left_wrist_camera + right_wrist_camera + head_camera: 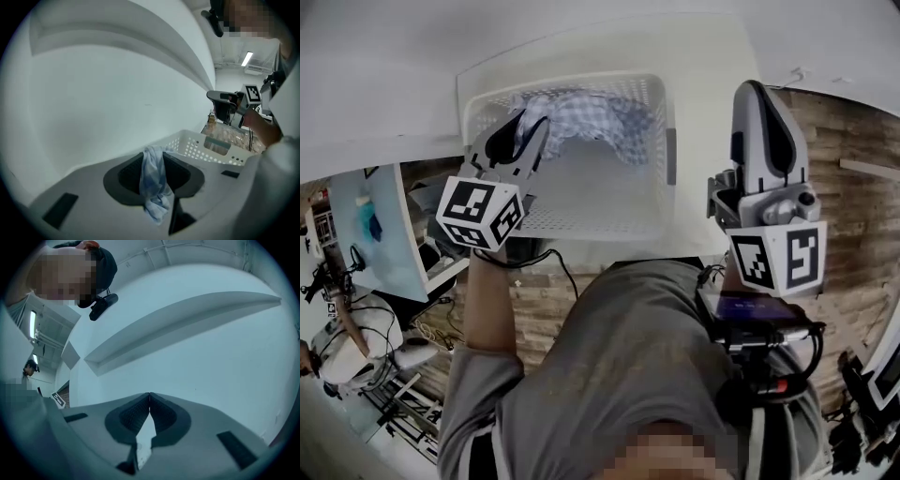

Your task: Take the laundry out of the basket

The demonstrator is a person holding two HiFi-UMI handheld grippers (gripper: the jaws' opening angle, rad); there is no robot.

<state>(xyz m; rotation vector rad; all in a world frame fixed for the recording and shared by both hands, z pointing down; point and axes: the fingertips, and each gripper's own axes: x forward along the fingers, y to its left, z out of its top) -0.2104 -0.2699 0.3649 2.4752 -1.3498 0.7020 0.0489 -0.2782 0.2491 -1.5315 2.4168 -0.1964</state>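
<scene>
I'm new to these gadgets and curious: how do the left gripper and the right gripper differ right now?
The left gripper is shut on a blue checked cloth; the right gripper has its jaws together on nothing. The left gripper hangs over the white basket's edge; the right gripper stands off to its side, outside it. Both are grey and carry a cube with square markers.

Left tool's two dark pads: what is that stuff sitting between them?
A pale blue checked cloth, pinched in the left tool and hanging bunched in front of the white perforated plastic basket. The left gripper view shows it plainly.
</scene>
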